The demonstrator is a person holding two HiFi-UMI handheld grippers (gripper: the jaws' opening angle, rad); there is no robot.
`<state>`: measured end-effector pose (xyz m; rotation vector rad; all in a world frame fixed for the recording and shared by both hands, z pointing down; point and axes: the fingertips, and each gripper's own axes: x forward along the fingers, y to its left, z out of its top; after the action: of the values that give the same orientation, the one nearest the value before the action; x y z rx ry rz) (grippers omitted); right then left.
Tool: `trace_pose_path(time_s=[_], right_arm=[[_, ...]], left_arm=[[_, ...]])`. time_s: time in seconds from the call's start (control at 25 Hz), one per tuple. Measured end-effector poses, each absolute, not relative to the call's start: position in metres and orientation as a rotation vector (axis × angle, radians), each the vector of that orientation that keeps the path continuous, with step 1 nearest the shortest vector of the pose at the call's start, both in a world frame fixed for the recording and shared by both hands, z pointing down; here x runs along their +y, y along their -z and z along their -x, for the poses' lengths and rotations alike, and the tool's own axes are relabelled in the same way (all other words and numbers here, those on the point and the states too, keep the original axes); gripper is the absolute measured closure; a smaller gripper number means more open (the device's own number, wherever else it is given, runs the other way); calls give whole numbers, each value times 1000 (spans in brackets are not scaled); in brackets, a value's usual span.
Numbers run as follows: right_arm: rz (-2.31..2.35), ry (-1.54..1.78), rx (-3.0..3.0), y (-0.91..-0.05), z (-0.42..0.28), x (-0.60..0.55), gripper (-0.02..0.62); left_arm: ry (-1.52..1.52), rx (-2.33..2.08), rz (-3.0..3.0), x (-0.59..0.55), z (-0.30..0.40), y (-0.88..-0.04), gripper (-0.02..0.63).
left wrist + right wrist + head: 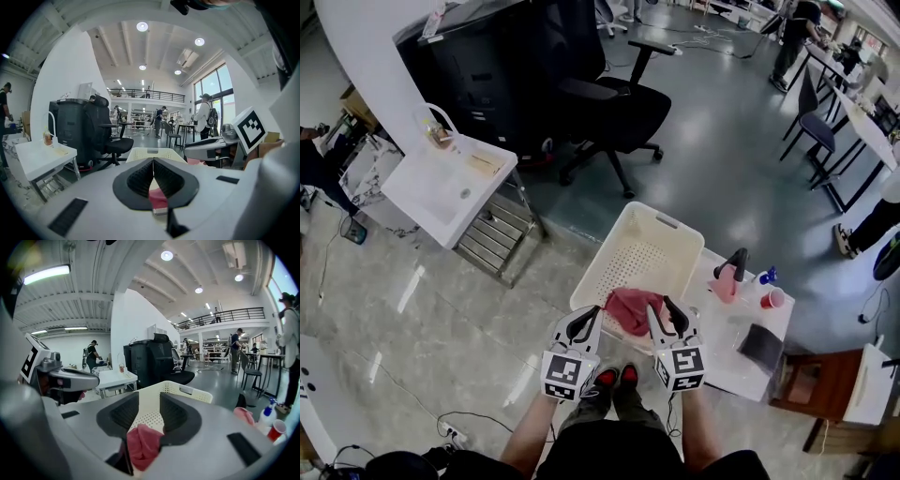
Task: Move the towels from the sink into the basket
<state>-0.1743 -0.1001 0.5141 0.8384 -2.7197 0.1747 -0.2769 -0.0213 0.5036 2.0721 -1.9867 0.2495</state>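
Red towel (pixel 633 309) is bunched at the near rim of the basket (pixel 647 258). Left fingers (pixel 140 180) are shut, empty; right fingers (pixel 176 416) are parted, towel loose between them.

A polished grey floor (pixel 722 141) covers the far part of the hall. Nearer, it gives way to pale glossy tiles (pixel 441 309) with cables (pixel 450 431) trailing across them. A black office chair (pixel 609 112) stands beside a tall black cabinet (pixel 469 66), backed by a curved white wall (pixel 366 47). Long tables (pixel 874 131) with dark chairs (pixel 818 131) line the right side. Overhead, a white beamed ceiling (pixel 122 47) carries round lights (pixel 142 26). A railed mezzanine (pixel 145 96) crosses the far end, and tall windows (pixel 215 89) fill the right wall.
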Motion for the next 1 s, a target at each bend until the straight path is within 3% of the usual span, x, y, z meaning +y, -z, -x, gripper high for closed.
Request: trace_pose_path(time_s=[0.56,1.0], right_arm=[[-1243,-134,-2641,-475,97,-96,546],[-1549,-102,-2498,-463,26,-83,558]], left_arm=[[-206,-1787,-2391,-47,220,-461,598],[-184,-1576,-2604,-59,168,-444,598]])
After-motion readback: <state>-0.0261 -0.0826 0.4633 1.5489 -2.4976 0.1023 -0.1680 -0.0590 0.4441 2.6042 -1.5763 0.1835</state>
